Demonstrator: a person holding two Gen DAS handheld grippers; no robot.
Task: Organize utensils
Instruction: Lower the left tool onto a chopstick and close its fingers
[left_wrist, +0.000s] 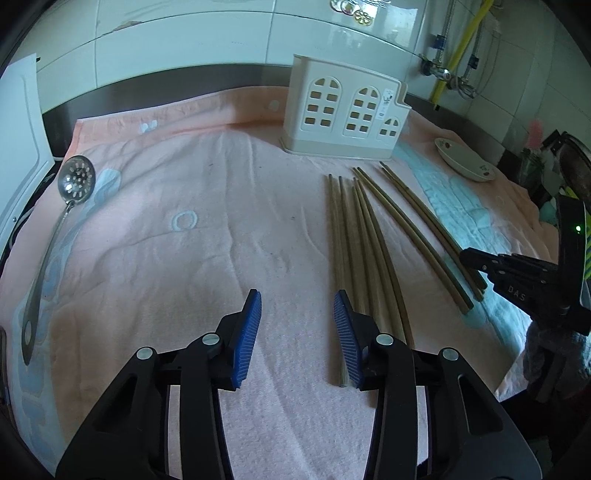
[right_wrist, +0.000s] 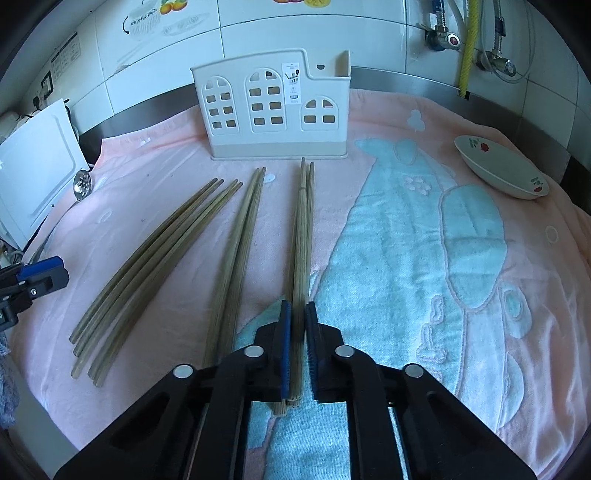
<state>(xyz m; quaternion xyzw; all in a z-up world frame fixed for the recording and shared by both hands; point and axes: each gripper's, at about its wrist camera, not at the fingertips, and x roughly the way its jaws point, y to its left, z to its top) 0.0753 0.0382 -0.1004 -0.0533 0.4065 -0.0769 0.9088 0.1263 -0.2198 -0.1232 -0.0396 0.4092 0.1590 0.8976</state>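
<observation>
Right gripper (right_wrist: 298, 310) clamps a chopstick pair (right_wrist: 304, 221); left gripper (left_wrist: 297, 306) gapes wide beside loose chopsticks (left_wrist: 354, 251).

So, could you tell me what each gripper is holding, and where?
The right gripper clamps a chopstick pair near its thick ends; the left gripper is open, holding nothing.

left wrist: low over towel (left_wrist: 221, 229), facing holder (left_wrist: 343, 110) | right wrist: low, nearer chopsticks (right_wrist: 301, 229) | shared: holder, chopsticks, dish (right_wrist: 502, 168)

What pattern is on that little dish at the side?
The dish is white with small red flowers and green leaves, clearest in the right wrist view.
</observation>
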